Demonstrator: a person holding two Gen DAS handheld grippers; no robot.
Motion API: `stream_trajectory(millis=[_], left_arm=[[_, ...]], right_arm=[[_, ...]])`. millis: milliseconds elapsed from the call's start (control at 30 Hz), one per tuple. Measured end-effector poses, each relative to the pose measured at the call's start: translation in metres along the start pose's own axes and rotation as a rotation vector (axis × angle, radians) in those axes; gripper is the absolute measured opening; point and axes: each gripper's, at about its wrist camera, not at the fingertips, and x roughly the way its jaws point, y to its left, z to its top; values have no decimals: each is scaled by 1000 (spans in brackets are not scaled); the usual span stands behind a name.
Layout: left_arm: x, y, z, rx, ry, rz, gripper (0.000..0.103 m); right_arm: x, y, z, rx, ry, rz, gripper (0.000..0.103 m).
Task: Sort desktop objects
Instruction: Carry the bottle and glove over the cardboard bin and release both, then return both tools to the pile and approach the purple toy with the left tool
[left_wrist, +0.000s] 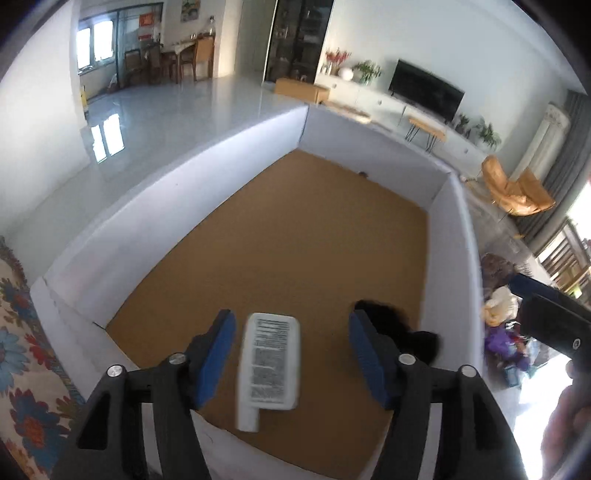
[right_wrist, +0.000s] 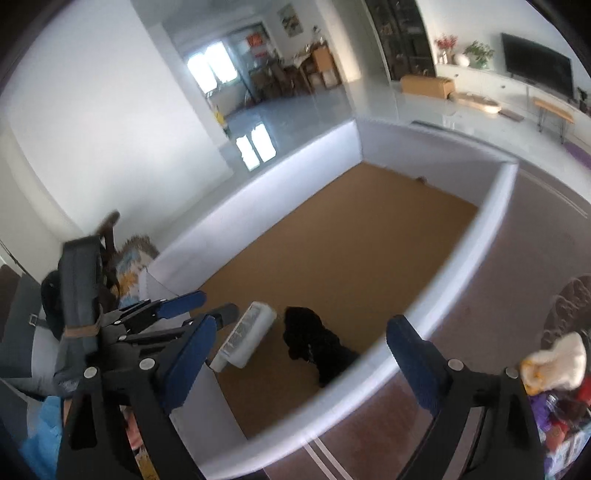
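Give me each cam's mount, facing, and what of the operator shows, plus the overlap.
Left wrist: on the left claw, angled down into the white-walled box; both blue pads open around the white bottle, not touching it; a hand at right.
Right wrist: on the right claw, angled down over the box's near corner; pads open and empty; left claw visible at left.
Shared: box, bottle, black object, TV.
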Motion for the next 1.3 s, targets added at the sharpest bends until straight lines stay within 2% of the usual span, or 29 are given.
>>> stream_trajectory(millis=[67, 133, 167, 233, 300, 400, 467, 567, 667, 700, 800, 1000, 1300], left_arm=[[-18, -15, -8, 31, -24, -46, 64], [-53, -38, -22, 88, -43, -120, 64], [-62, -62, -33, 138, -48, -180, 66], [-67, -105, -43, 213, -46, -252, 75], [-68, -149, -68, 305, -31, -320, 90], [-34, -200, -101, 396, 54, -348, 94], [12, -234, -124, 445, 171, -337, 93], [49, -270, -148, 521, 246, -306, 93], [68, -306, -147, 626, 183, -240, 93], [77, -317, -143, 645, 179, -223, 97], [99, -340, -123, 646, 145, -231, 103], [133, -373, -84, 647, 102, -266, 103], [142, -379, -73, 653, 99, -272, 103]], right_arm=[[-35, -17, -25, -22, -69, -65, 97], [-68, -38, -54, -13, -123, -135, 102], [-85, -54, -75, 2, -146, -185, 103], [-113, -89, -118, 40, -153, -288, 103], [-126, -122, -154, 74, -102, -374, 103], [-131, -168, -197, 135, 20, -469, 103], [-131, -192, -214, 172, 69, -494, 103], [-121, -210, -225, 213, 95, -532, 103], [-113, -224, -223, 224, 80, -591, 103], [-111, -229, -220, 227, 67, -589, 103], [-106, -245, -209, 250, 52, -613, 103], [-105, -267, -201, 268, 45, -624, 103], [-114, -262, -208, 271, 37, -630, 103]])
